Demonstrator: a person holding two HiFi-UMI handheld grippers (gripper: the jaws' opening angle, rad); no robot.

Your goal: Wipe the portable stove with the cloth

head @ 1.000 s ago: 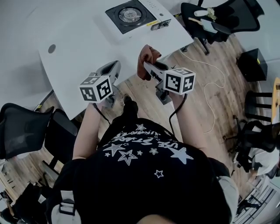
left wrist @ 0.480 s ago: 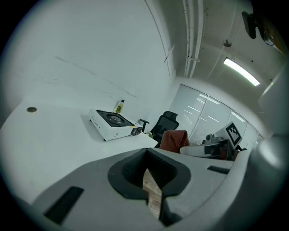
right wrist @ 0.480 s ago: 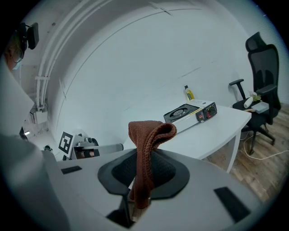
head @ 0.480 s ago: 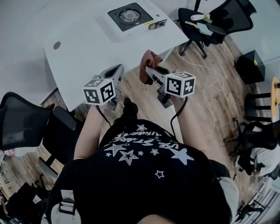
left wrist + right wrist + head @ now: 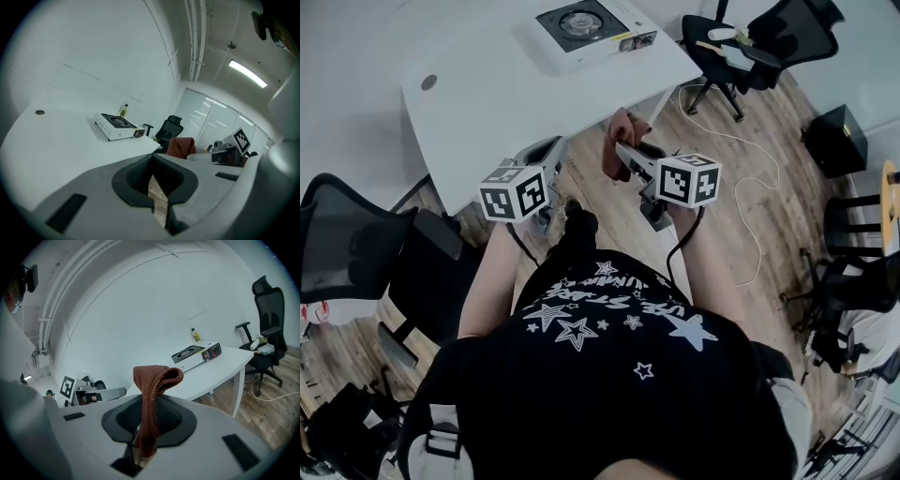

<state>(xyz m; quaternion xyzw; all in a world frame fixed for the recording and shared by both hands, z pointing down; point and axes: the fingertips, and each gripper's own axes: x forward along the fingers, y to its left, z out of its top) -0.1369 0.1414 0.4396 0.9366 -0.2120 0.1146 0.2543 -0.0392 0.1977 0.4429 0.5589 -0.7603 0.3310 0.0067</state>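
Upright, the cloth [image 5: 152, 394] sits pinched between jaws of the right gripper [image 5: 139, 448].

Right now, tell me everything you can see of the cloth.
The cloth is a reddish-brown fabric with a knitted look, gathered into a narrow band. The right claw is shut on its lower part, so it stands up between the jaws and its top flops over in a loop. It is held in the air over the wood floor, just off the near edge of the white table. It touches only the claw and is well short of the portable stove.
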